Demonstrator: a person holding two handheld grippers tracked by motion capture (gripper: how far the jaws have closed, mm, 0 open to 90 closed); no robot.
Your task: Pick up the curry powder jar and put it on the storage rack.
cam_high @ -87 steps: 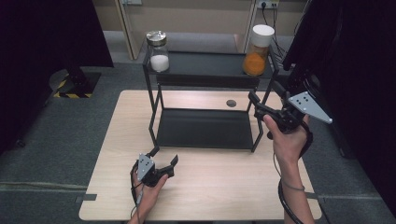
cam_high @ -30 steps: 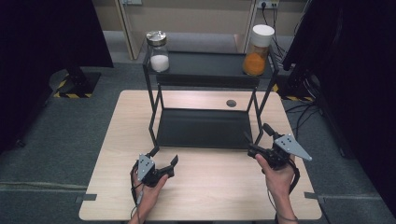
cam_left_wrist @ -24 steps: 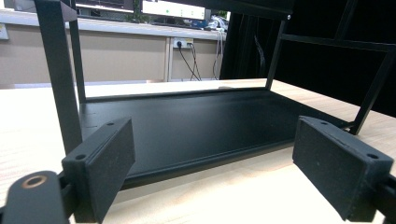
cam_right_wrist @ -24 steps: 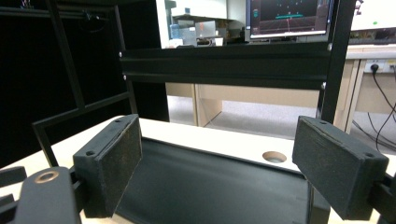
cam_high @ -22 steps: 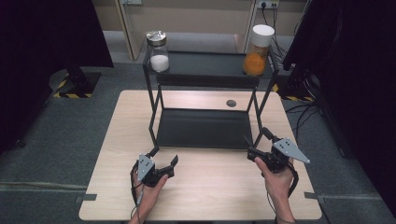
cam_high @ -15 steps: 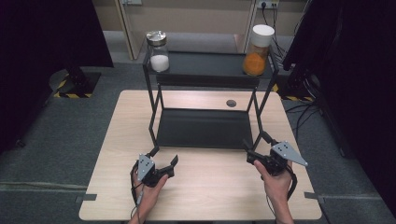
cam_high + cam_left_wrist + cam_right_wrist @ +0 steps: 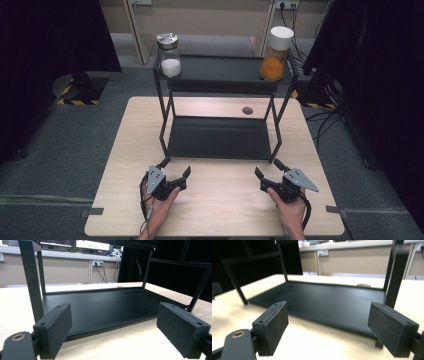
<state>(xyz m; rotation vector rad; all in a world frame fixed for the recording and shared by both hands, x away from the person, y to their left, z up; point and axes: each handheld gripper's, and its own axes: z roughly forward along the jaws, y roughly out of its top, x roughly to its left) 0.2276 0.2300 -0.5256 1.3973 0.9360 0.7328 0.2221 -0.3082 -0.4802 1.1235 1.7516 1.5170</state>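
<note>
A black two-tier metal rack (image 7: 218, 138) stands on the wooden table (image 7: 220, 210). On its top shelf a glass jar of white powder (image 7: 170, 61) sits at the left and a white-lidded jar of orange powder (image 7: 274, 59) at the right. My left gripper (image 7: 176, 167) rests low in front of the rack's left front leg, open and holding nothing. My right gripper (image 7: 267, 168) is low in front of the right front leg, also open and holding nothing. The lower shelf (image 7: 105, 307) lies past the left gripper (image 7: 113, 332), and past the right gripper (image 7: 328, 330) the same shelf (image 7: 329, 302).
A small dark round disc (image 7: 247, 110) lies on the table behind the rack, also the disc (image 7: 363, 285) in the right gripper view. Dark curtains flank the table; cables run on the floor at the back right. Bare wood spans the front between the hands.
My right hand has come down from beside the rack's upper right corner to just above the table at the front right. The left hand has stayed put.
</note>
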